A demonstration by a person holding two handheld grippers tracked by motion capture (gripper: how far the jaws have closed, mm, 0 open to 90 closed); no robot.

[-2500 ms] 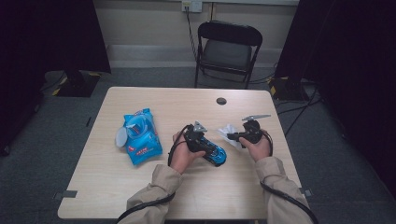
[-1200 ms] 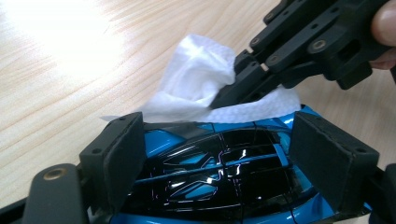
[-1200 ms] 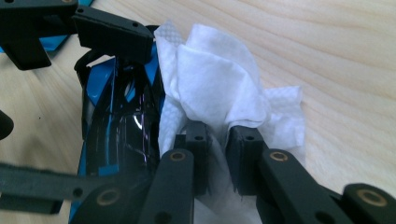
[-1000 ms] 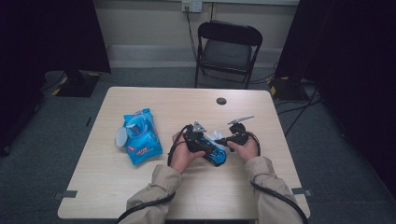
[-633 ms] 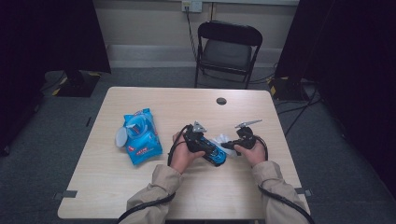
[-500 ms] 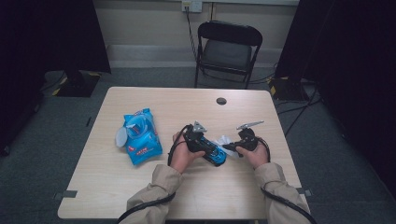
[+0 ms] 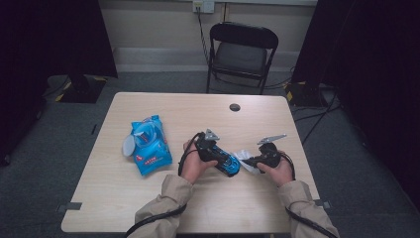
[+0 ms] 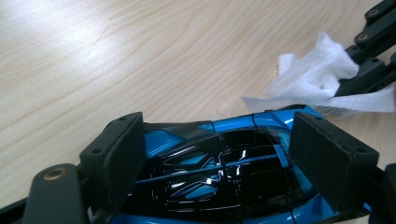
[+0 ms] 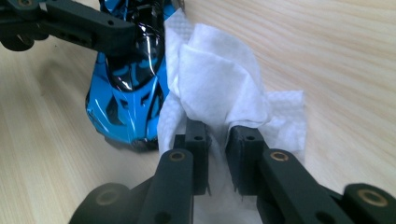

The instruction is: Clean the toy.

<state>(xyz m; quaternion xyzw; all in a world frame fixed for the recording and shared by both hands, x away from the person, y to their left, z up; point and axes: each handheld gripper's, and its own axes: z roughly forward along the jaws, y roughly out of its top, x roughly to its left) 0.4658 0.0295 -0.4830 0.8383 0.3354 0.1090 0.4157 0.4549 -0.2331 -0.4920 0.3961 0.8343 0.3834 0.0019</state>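
Here the left gripper (image 8: 219, 154) pinches the glossy blue toy car (image 8: 219, 172) between its fingers (image 8: 119, 154); rightward, the right gripper (image 9: 215, 156) fingers pinch a crumpled white wipe (image 9: 219, 88) touching it.

A glossy blue-and-black plastic toy car (image 8: 224, 172) mirrors the light beside a crumpled, dimpled white paper wipe (image 9: 219, 79) on the smooth, matt pale wood-grain worktop (image 8: 116, 56).
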